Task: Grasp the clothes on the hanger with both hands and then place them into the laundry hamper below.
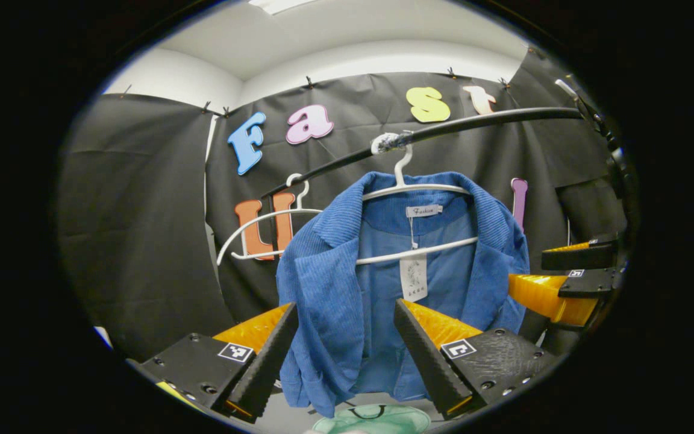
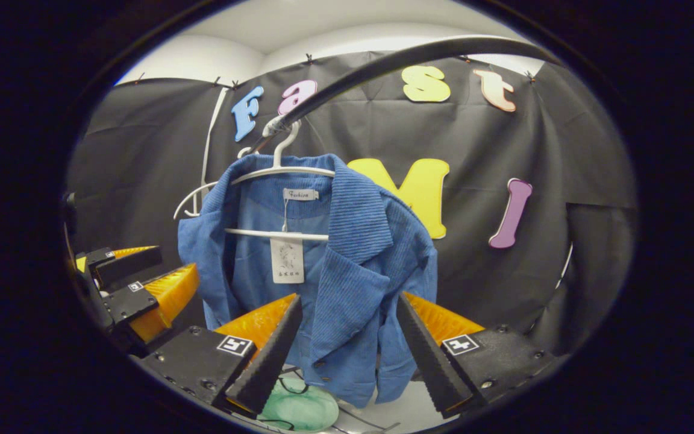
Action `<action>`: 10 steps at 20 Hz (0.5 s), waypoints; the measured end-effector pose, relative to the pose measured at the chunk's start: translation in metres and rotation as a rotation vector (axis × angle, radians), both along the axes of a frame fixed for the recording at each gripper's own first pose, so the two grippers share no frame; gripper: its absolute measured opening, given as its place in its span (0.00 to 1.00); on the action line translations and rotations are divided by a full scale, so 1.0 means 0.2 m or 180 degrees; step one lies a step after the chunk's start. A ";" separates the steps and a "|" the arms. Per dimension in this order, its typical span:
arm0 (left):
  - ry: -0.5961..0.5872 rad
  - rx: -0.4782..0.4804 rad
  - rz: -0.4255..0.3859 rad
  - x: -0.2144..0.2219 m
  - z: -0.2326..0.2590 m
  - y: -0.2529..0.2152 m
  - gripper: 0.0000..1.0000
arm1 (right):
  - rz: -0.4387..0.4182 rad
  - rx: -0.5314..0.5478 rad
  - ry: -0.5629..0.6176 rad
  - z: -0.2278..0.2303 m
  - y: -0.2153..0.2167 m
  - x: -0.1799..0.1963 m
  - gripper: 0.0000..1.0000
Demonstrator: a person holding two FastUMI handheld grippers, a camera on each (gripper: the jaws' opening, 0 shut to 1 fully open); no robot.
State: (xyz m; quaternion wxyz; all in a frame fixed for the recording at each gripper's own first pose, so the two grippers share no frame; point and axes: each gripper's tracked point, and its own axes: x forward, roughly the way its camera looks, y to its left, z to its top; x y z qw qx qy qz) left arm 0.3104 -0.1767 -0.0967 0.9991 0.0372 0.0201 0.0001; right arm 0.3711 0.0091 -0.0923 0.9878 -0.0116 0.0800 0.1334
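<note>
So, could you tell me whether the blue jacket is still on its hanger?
Yes, on. The blue jacket hangs open-fronted from the white hanger, hooked over the black rail; both grippers are open.

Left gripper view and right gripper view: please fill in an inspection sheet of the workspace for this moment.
Surface: pale floor below the garment.
Job's things: blue jacket hangs on a white hanger from the black rail; green hamper below it.
Clutter: an empty white hanger on the same rail.
Grippers: left tool open, jacket's front panel seen between its fingers, contact cannot be told; right tool open, likewise.
Cables: nothing seen.
Surroundings: black cloth wall, white ceiling.
</note>
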 end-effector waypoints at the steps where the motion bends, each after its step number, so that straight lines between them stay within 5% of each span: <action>1: 0.0016 0.0020 0.0002 0.03 -0.01 -0.01 0.98 | 0.0021 -0.0004 -0.0015 -0.01 0.02 0.04 0.98; 10: 0.0054 0.0031 0.0129 0.33 -0.09 0.00 0.98 | -0.0109 0.0005 0.0018 -0.08 0.13 0.34 0.90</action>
